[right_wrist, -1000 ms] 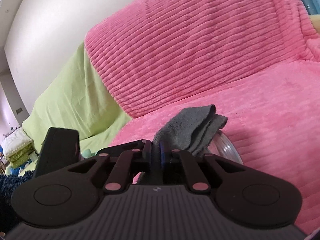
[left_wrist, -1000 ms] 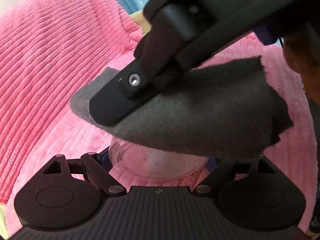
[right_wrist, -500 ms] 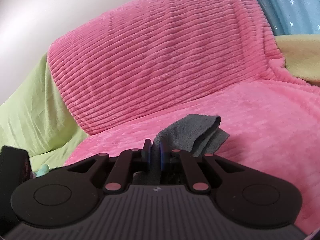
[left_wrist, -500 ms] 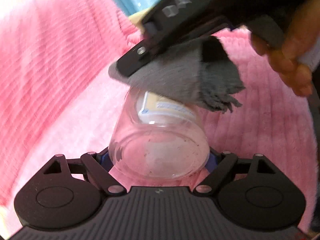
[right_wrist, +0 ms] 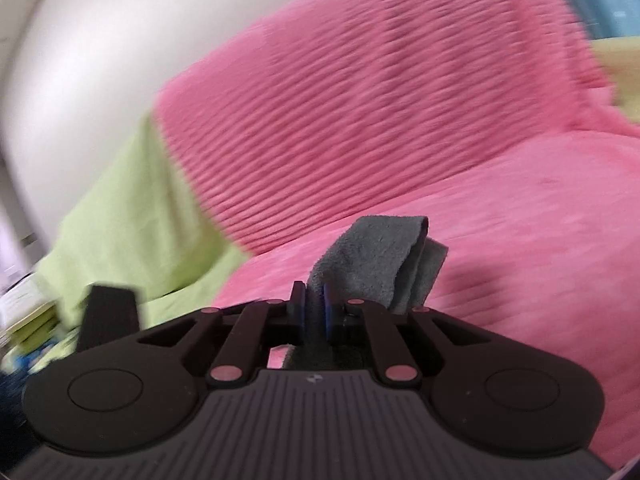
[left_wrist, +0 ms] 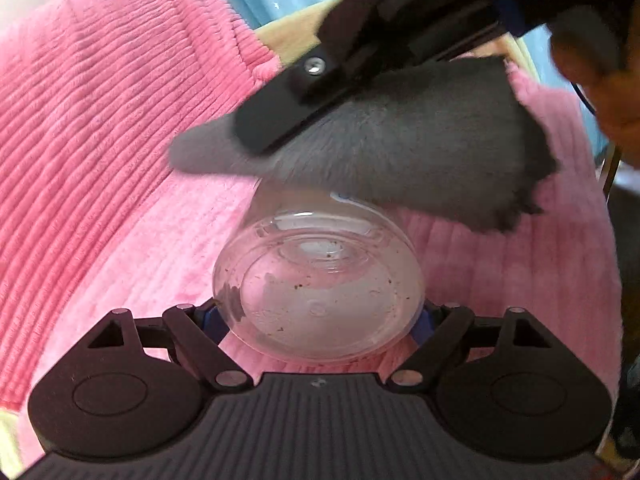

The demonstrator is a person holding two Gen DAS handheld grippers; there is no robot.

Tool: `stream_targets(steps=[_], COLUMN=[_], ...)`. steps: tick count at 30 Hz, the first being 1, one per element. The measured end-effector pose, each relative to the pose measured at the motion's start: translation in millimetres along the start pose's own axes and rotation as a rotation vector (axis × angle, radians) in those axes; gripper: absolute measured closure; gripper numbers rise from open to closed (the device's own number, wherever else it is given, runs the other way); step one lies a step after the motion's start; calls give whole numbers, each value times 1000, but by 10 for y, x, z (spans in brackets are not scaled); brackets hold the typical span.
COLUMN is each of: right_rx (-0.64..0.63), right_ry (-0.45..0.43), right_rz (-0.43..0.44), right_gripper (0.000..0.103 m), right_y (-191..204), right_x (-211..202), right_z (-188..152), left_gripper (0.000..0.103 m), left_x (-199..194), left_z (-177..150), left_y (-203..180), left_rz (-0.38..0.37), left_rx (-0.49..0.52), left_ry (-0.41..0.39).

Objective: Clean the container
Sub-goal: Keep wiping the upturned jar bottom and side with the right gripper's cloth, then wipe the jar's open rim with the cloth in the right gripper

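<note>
A: where's the jar? quick

B: clear container point(left_wrist: 320, 288) sits clamped between the pads of the left gripper point(left_wrist: 320, 320), base toward the camera, mouth pointing far away along the fingers. specks and smears on the inside of the base, so I'd call it not clean yet

A: long axis?

B: runs near-to-far, same line as the left fingers. open end is the far end, and that end is hidden under the cloth

A: right side?

B: right gripper point(right_wrist: 314, 312) is pinched narrow on a folded grey cloth point(right_wrist: 380, 260). in the left view the grey cloth point(left_wrist: 400, 148) hangs over the far top of the jar, coming in from upper right, with the person's hand point(left_wrist: 600, 80) behind it. touching the rim or just above it, can't tell, it's blurred

A: so what does the next move turn on?

B: cloth lies far of and above the base, right at the mouth end. right hand is the nearer one to the opening, so my guess is it pushes the cloth in along that near-far axis while the left just holds. pink blanket point(left_wrist: 100, 140) under everything
</note>
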State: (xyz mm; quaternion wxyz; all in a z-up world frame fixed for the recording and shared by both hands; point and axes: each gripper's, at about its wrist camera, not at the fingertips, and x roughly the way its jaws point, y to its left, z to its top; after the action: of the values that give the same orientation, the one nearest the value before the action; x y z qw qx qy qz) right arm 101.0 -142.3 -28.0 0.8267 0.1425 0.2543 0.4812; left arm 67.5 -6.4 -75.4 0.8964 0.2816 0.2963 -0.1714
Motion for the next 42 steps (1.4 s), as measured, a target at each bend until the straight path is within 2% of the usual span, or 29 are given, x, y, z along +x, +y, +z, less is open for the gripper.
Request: stream_targets(steps=[4, 8, 15, 17, 22, 24, 28, 31, 33, 36, 39, 42], right_rx=[33, 69, 20, 19, 106, 206, 418, 504, 533, 555, 478, 408], right_ry=[23, 8, -50, -61, -76, -65, -51, -60, -63, -69, -51, -56], right_rz=[28, -6, -207, -228, -215, -196, -143, -126, -114, -100, -153, -189], right_gripper=[96, 97, 97, 97, 96, 95, 95, 95, 95, 95, 95, 95], right_y=[-31, -153, -229, -244, -320, -443, -680, -760, -783, -756, -664, -558], right_x=[92, 143, 181, 179, 123, 68, 51, 51, 70, 98, 91, 88], right_z=[-26, -36, -45, -43, -24, -31, -114, -174, -191, -196, -148, -82], left_gripper=[19, 19, 19, 19, 19, 18, 17, 17, 17, 17, 16, 15], left_x=[1, 39, 73, 42, -173, -290, -284, -409, -510, -524, -428, -332], left_z=[-8, -11, 30, 45, 82, 86, 122, 200, 141, 123, 130, 126], left_y=[-1, 13, 32, 28, 48, 12, 69, 128, 113, 98, 79, 91], left_rz=[5, 0, 3, 5, -38, -60, -90, -125, -130, -111, -92, -80], left_rx=[11, 13, 21, 22, 6, -3, -28, -101, -126, -113, -90, -118], left_ry=[10, 12, -1, -11, -86, -117, -118, -118, -127, -135, -106, -70])
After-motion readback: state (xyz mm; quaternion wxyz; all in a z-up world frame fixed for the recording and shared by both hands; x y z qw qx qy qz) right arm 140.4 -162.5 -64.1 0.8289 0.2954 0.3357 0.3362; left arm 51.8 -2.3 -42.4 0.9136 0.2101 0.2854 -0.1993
